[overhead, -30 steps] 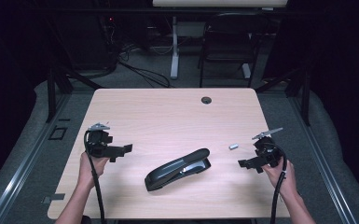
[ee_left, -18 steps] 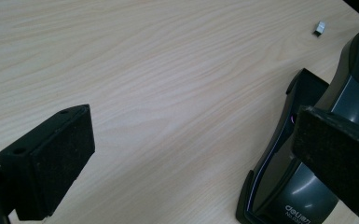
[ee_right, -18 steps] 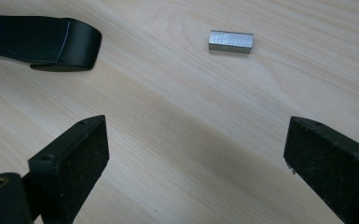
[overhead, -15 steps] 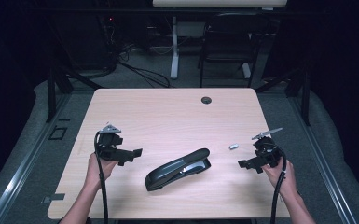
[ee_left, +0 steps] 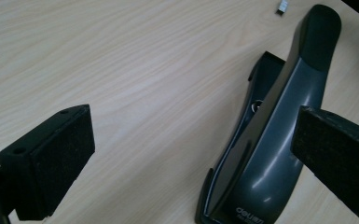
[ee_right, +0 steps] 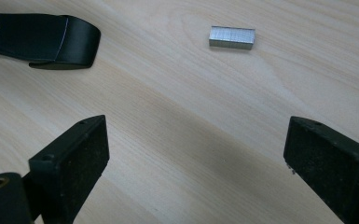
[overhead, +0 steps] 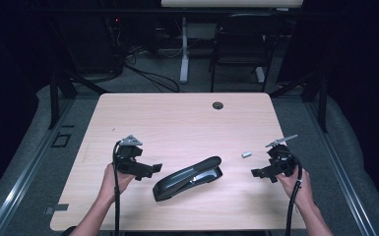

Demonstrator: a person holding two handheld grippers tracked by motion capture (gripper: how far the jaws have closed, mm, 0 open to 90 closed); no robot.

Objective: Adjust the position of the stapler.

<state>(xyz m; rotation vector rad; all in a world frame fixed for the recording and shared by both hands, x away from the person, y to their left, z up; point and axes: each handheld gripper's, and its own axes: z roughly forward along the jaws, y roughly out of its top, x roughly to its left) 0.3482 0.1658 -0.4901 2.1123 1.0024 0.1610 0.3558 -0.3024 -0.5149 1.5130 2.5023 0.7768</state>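
Left claw [overhead: 151, 171] gapes wide just beside stapler [overhead: 189, 178] near the counter's [overhead: 177, 123] front edge. Right claw [overhead: 259, 173] also wide, empty (staple strip [overhead: 246, 154] near it).

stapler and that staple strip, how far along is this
Nothing looks done: the stapler lies shut on the table, with the staple strip loose beside it. In hand: the left gripper, open, is near the stapler. Left: gripping either; the right gripper is open, empty.
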